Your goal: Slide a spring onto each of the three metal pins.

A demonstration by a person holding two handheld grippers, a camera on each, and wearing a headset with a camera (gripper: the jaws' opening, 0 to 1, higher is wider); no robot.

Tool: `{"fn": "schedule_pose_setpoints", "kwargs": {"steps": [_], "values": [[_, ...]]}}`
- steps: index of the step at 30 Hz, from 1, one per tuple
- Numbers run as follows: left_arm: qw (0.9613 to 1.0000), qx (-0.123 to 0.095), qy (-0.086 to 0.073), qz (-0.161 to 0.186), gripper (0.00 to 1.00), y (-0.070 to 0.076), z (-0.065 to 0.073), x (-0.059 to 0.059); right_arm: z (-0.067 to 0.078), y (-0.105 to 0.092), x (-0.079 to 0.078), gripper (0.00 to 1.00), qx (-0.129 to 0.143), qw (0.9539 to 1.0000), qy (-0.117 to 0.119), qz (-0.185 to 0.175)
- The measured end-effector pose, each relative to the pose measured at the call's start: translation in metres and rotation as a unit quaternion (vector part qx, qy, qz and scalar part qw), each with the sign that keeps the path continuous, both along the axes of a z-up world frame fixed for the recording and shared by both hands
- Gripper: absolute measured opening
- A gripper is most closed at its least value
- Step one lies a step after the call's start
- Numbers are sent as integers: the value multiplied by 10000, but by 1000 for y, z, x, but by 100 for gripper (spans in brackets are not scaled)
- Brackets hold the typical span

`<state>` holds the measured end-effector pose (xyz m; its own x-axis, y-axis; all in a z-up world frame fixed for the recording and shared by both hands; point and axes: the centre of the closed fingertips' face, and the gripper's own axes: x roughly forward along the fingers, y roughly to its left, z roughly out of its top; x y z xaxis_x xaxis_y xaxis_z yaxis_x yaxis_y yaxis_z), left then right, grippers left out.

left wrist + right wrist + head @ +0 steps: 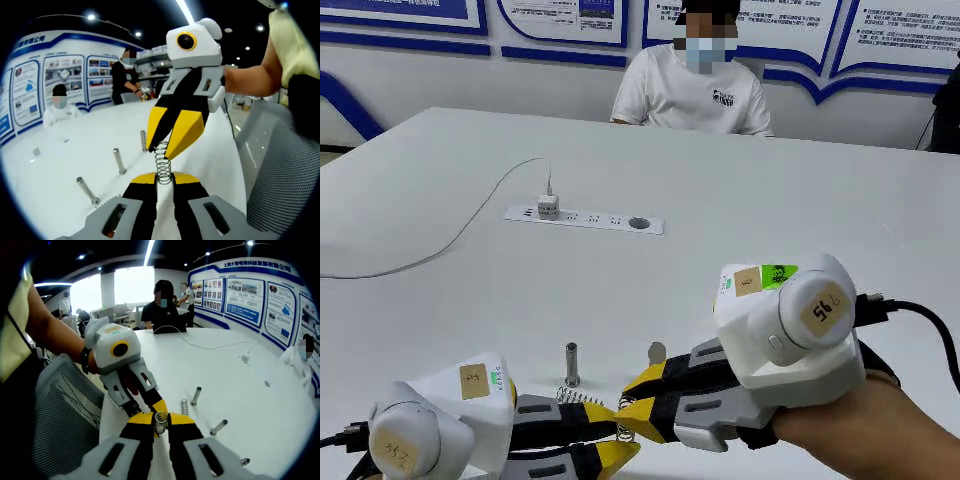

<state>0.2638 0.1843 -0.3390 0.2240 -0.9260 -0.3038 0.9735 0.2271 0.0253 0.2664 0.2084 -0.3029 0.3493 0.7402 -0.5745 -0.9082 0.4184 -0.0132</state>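
Observation:
A small steel spring (162,164) is pinched at both ends. My left gripper (163,178) is shut on its lower end, and my right gripper (164,147) comes in from above, shut on the upper end. In the right gripper view the same spring (160,421) shows end-on between the right gripper's tips (160,419). In the head view the two grippers meet tip to tip at the table's near edge (620,418). Upright metal pins (571,362) (657,352) stand just beyond, all three showing in the right gripper view (196,396) (218,427) (244,460). A loose spring (575,395) lies by the nearest pin.
A white power strip (585,217) with a plugged charger (548,207) and a cable lies mid-table. A person (692,85) sits at the far side. A grey mesh chair (60,410) is close behind the grippers.

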Motion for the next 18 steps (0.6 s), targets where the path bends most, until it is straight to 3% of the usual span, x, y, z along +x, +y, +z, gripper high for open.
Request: {"fn": "schedule_pose_setpoints", "kwargs": {"steps": [10, 18], "values": [[9999, -43, -5, 124, 17, 2, 1, 4, 4, -4, 4, 11, 16, 10000, -6, -78], [9991, -49, 55, 411, 26, 18, -1, 13, 10, -13, 13, 11, -6, 9998, -81, -195]]}}
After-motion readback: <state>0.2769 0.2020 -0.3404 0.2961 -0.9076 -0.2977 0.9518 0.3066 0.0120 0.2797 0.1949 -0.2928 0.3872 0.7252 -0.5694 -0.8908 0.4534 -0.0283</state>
